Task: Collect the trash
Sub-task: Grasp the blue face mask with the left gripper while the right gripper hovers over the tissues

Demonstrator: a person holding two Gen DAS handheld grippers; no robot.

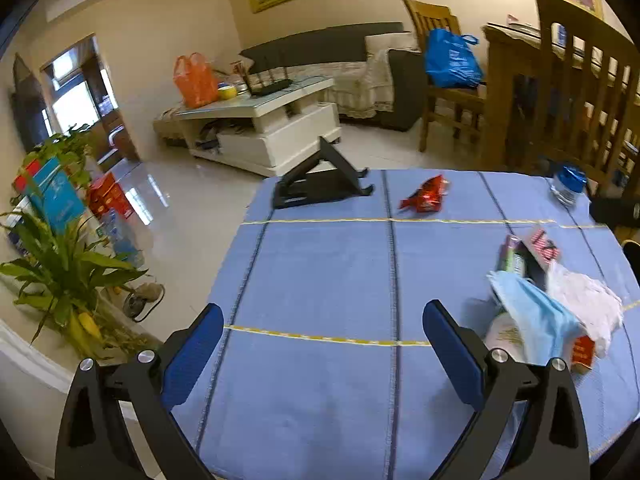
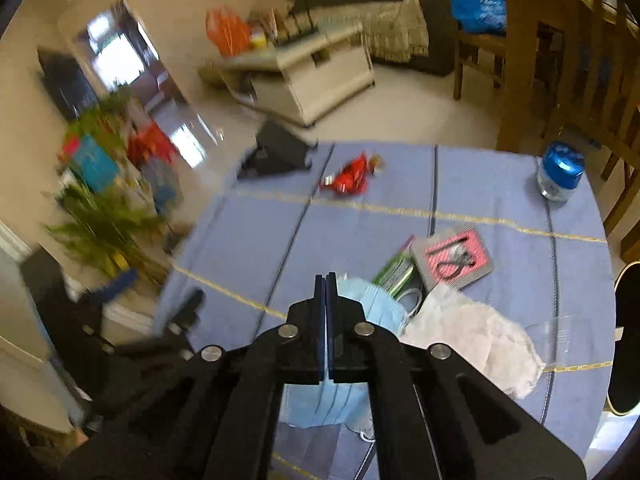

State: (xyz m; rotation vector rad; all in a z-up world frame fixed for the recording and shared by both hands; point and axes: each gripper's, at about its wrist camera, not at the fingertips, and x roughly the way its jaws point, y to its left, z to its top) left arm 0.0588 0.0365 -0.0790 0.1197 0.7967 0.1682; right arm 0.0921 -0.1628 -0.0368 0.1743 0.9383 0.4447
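Trash lies scattered over the blue tablecloth (image 1: 320,280): a blue face mask (image 2: 380,304), a crumpled white tissue (image 2: 472,340), a red snack wrapper (image 2: 350,178), and a pink-and-grey card package (image 2: 456,258) just beside a green packet (image 2: 394,270). The right gripper (image 2: 325,280) has its jaws fully together, pinching a fold of the mask; the mask's fabric shows beyond the tips and hangs below the jaws in the right wrist view. Its ear loop (image 2: 412,300) lies close against the packet and the tissue, so a straight upward lift, judged safest, should free the mask without dragging its neighbours along. Blur in this view suggests a quick motion; a slower pull would likely keep the thin fabric from slipping out of the pads.

The left gripper (image 1: 324,344) hovers over bare cloth near the table's front edge, jaws wide apart and holding nothing. The mask and tissue (image 1: 584,304) sit just to its right. A blue-capped jar (image 2: 558,174) and a black folding stand (image 1: 324,180) rest at the far edge and appear not to be trash. No bin or bag for the trash can be identified with confidence on the table.
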